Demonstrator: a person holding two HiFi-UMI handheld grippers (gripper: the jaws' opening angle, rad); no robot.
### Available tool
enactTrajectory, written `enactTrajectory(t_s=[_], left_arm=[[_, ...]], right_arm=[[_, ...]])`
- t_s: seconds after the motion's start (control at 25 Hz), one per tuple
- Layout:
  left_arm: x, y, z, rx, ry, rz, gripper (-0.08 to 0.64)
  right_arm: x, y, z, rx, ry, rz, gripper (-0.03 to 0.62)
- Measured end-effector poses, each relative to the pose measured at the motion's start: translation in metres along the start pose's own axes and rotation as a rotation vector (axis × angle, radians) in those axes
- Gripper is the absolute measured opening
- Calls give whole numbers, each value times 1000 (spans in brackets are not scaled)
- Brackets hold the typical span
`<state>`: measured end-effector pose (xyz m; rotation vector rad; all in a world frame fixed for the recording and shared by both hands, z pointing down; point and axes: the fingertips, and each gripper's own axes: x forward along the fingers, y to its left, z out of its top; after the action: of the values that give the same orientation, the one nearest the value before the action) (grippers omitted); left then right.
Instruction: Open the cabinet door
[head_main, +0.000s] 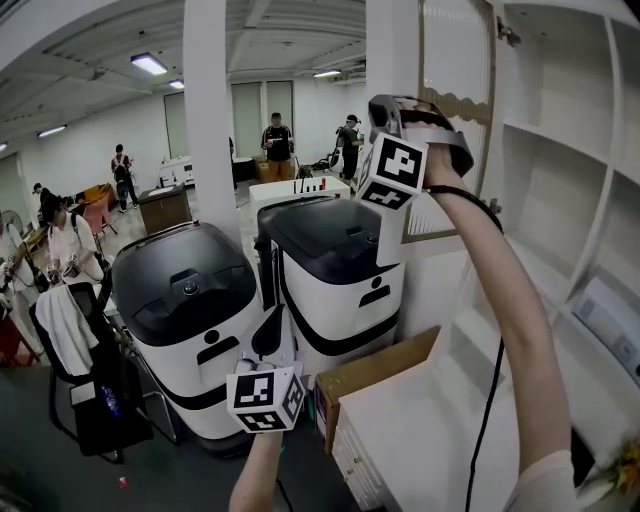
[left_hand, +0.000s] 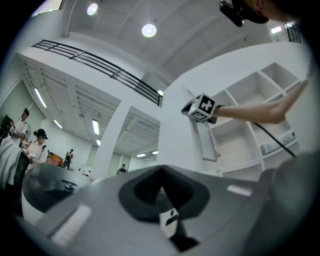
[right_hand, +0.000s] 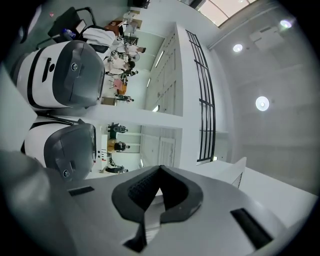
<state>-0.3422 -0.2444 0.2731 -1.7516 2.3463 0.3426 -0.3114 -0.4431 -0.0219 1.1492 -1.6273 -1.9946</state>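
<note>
Head view: right gripper (head_main: 402, 150) raised just beside the cabinet door (head_main: 456, 120), which stands swung out from the white cabinet (head_main: 560, 190); left gripper (head_main: 266, 398) low, well apart from the door; jaws show only in each gripper's own view: both pairs closed together, nothing between them

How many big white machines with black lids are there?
2. The left machine stands at the head view's left; the right machine is beside it, nearer the cabinet. Others may be hidden.
</note>
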Motion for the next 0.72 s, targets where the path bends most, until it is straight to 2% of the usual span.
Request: enactTrajectory(t_s=[0.36, 0.48, 0.6, 0.72], left_arm=[[-17, -6, 18, 24, -22, -3, 6], [-20, -7, 21, 22, -27, -10, 6], [-18, -13, 25, 21, -38, -30, 6], [-10, -34, 32, 4, -63, -82, 6]], right_arm=[[-6, 1, -1, -6, 0, 19, -2], [-21, -6, -2, 67, -37, 17, -2], [-50, -23, -6, 128, -84, -29, -2], [-90, -42, -17, 163, -103, -63, -2]])
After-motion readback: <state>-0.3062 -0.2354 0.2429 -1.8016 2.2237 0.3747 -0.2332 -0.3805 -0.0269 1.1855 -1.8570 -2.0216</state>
